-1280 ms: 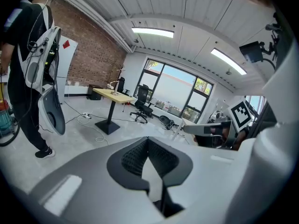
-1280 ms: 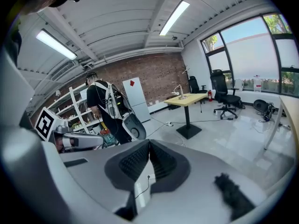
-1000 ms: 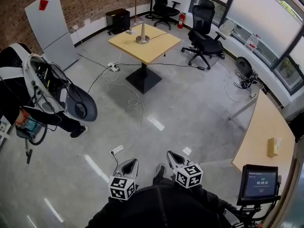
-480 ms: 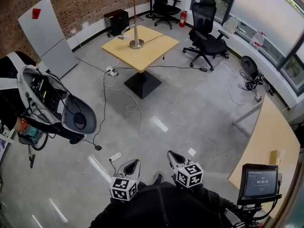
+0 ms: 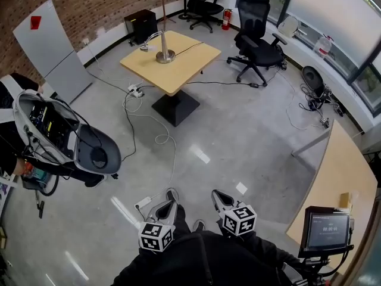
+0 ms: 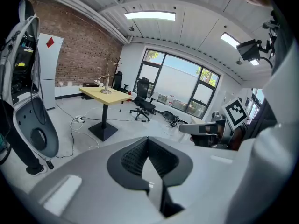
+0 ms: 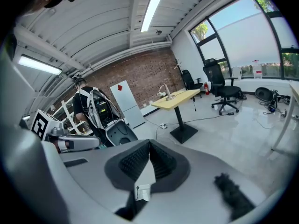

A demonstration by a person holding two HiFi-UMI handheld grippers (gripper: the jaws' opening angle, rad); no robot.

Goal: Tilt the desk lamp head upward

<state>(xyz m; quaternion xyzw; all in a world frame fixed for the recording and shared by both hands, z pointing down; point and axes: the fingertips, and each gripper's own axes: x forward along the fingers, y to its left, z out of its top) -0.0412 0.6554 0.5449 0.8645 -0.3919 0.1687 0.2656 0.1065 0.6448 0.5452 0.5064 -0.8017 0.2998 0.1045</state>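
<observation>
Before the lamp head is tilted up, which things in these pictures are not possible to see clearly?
- Desk lamp, all three views: far away and too small; the joint of its head cannot be seen.
- Screen, head view: print too small to read.
- Left gripper and right gripper, head view: rear parts hidden under their marker cubes and the person's dark clothing.

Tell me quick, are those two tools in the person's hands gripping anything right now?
Left tool: closed, holding nothing.
Right tool: closed, holding nothing.
</observation>
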